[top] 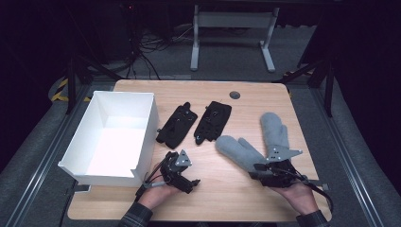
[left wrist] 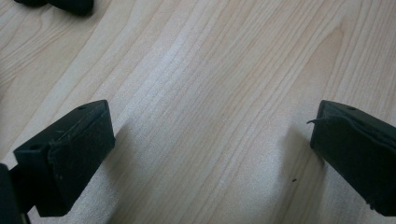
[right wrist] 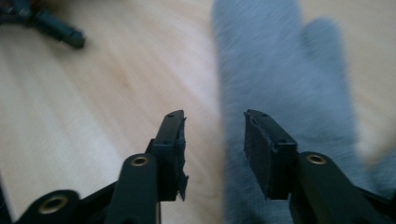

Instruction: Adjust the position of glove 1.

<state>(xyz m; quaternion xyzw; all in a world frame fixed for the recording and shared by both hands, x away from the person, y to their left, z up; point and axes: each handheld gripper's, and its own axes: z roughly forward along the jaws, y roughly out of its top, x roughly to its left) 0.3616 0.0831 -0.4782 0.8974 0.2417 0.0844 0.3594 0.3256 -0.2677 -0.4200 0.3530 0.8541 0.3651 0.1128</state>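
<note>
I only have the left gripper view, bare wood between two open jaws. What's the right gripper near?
Observer: The right gripper points at a grey mitten, its jaws parted, nothing between them yet.
Operator: Any other gloves?
Observer: A second grey mitten and two black gloves lie on the table.
Operator: Somewhere to put them?
Observer: A white box, open-topped, sits at the table's left, beside the left gripper.
</note>
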